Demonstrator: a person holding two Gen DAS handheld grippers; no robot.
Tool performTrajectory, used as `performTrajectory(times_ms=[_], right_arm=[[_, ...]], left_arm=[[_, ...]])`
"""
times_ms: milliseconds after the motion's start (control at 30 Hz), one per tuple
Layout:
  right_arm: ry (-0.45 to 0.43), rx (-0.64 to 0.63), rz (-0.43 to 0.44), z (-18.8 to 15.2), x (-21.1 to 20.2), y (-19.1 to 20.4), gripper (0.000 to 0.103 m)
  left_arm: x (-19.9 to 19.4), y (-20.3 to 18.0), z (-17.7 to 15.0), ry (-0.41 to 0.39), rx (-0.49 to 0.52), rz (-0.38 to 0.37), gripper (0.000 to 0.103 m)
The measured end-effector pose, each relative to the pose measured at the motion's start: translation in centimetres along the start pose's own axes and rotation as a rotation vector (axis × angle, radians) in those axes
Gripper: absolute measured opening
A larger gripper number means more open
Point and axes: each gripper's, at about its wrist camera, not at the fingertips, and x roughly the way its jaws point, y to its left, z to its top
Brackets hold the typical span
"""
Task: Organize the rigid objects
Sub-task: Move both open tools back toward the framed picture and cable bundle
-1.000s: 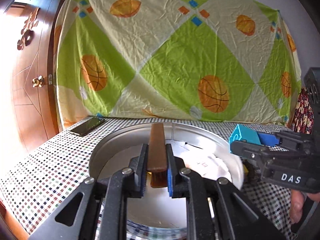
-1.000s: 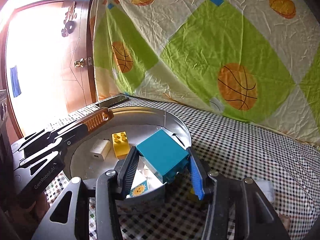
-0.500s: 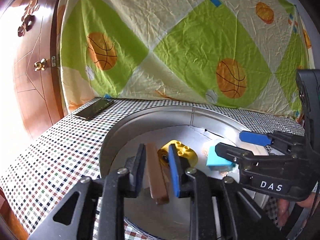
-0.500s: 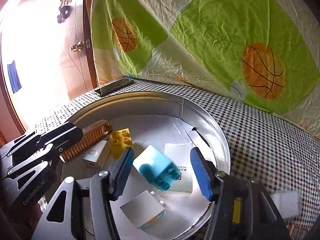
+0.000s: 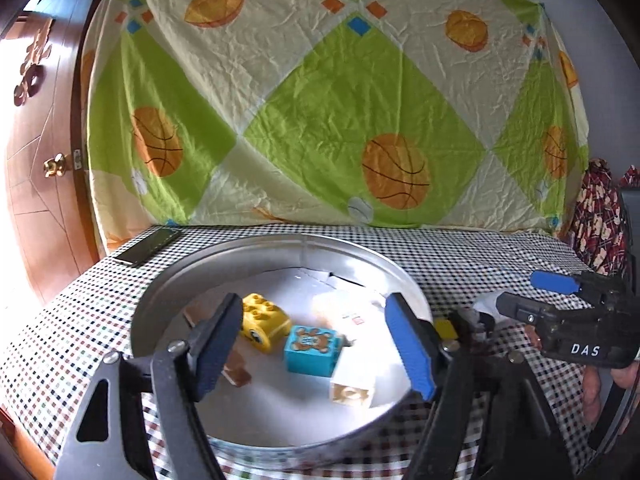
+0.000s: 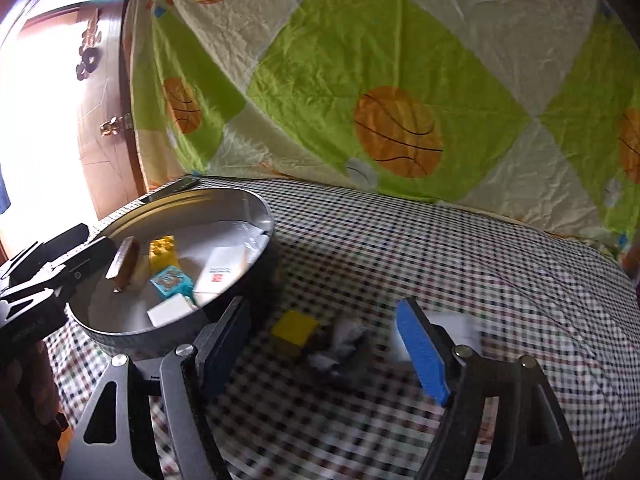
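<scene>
Toys gathered in round metal tray (image 5: 168, 280) at centre of left wrist view, on checked surface (image 5: 72, 312). Brown comb (image 6: 123, 264) lying inside tray at left, long axis running from lower left toward upper right in right wrist view, mostly hidden behind left finger in left wrist view. Yellow brick (image 5: 264, 320) just right of comb, studs up, long axis slanting from upper left to lower right. Teal block (image 5: 314, 350) with bear picture on top, just beside yellow brick, toward lower right. White block (image 5: 352, 380) touching teal block at lower right, long axis pointing toward near rim. White card (image 5: 352, 312) flat on tray floor behind them.

Left claw (image 5: 316, 356) over near part of tray, jaws opening, nothing pressed by pads; teal block visible in gap but lying on tray floor. Right claw (image 6: 324, 348) over checked surface at lower centre of right wrist view, right of tray, jaws opening, pads clear of everything. Small yellow piece (image 6: 294, 330) and crumpled white-grey scrap (image 6: 348, 340) on surface in that gap, both blurred, not gripped; orientation of either not readable. Pale box (image 6: 456, 332) beyond blue pad, blurred too.

Phone (image 5: 146, 246) flat on surface at left middle of left wrist view, behind tray, long axis slanting toward upper right. Patterned sheet (image 5: 328, 100) with basketballs filling upper frame; wooden door (image 5: 32, 140) at left edge.
</scene>
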Motion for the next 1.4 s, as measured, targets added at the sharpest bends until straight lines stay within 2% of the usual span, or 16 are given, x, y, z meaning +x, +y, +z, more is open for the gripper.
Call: performTrajectory(times_ms=[333,467,600,800,967,1100,1200,1400], right_arm=[[0.038,0.139,-0.141,-3.3,-1.6,-7.9,0.077],[0.045,0.182,-0.148,-3.9,-1.6,-9.2,0.077],[0.057,0.19,-0.182,-4.0,-1.4,-9.9,0.077],[0.094,0.229,-0.168,-4.2,-0.8,-10.8,0.077],[0.13,0.229,-0.185,-4.3,-0.2,-10.8,0.077],[0.148,0.24,-0.194,-4.2,0.3,-11.1,0.077],[0.15,0.244,-0.202,-4.2,0.2,-11.1,0.077],[0.182,0.237,-0.208,-4.3,0.7,-11.0,0.077]], left_arm=[[2.1,-10.6,-1.2,0.111,0.142,-0.181,0.076],[4.1,-13.4,-1.6,0.186,0.19,-0.216,0.064],[6.2,-14.5,-1.6,0.251,0.196,-0.224,0.052],[8.7,-16.1,-2.2,0.364,0.22,-0.242,0.051],[9.4,-16.7,-2.1,0.37,0.226,-0.251,0.05],[9.5,-16.8,-1.9,0.382,0.206,-0.343,0.05],[9.3,-16.2,-1.8,0.367,0.191,-0.29,0.05],[10.7,-15.7,-2.1,0.433,0.167,-0.275,0.05]])
